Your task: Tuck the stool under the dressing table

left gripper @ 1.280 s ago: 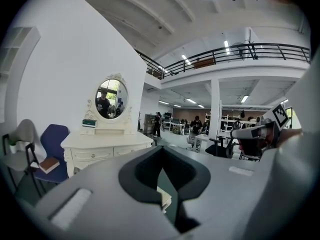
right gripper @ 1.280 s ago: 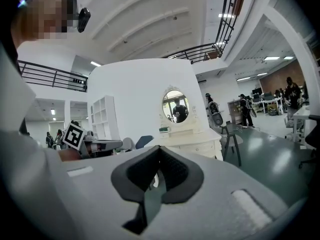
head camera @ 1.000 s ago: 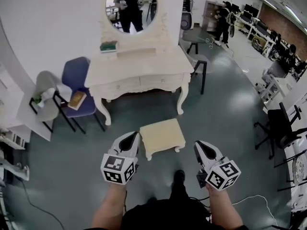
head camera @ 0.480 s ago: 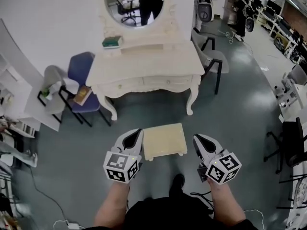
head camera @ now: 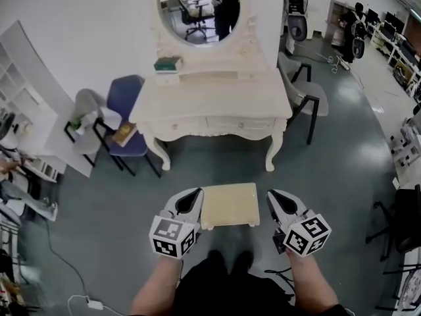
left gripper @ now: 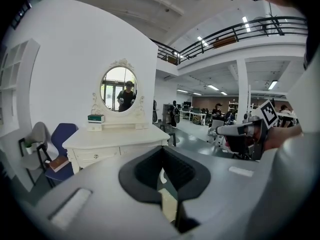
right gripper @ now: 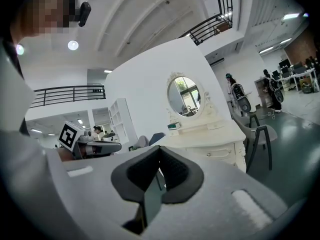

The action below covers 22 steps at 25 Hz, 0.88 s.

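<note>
head view: stool sits on the floor in front of the bench, apart from it, not under yet. left tongs and right tongs are both closed and empty, flanking the stool's side edges; contact can't be told. judged early: the whole push in between the front legs is left. stool top is flat, rectangular, cream and smooth. bench is cream with a painted-wood look, curved carved legs, two drawers and an oval mirror. floor is glossy grey-green.
</note>
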### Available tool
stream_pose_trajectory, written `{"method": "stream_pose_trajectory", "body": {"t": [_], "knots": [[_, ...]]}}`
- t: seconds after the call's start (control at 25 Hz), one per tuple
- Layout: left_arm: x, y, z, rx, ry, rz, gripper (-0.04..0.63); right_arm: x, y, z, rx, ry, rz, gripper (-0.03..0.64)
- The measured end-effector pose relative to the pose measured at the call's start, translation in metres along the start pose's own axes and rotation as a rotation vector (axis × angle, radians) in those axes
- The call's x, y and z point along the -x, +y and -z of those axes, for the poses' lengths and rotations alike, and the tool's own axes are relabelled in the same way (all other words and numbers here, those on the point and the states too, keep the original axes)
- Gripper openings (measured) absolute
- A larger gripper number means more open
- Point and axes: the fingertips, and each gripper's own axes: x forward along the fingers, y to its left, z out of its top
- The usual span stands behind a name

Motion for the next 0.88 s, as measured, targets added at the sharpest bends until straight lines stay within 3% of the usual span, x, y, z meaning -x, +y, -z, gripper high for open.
{"method": "stream_pose_trajectory", "body": {"t": [0.52, 0.88], "knots": [[-0.023, 0.092, 0.003, 0.088, -0.055, -0.015, 0.020, -0.091, 0.023, 0.006, 0.057, 0.134, -0.025, 0.005], [-0.054, 0.110, 0.028, 0.155, 0.014, -0.033, 0.020, -0.129, 0.009, 0.031, 0.005, 0.211, -0.049, 0.005]]}}
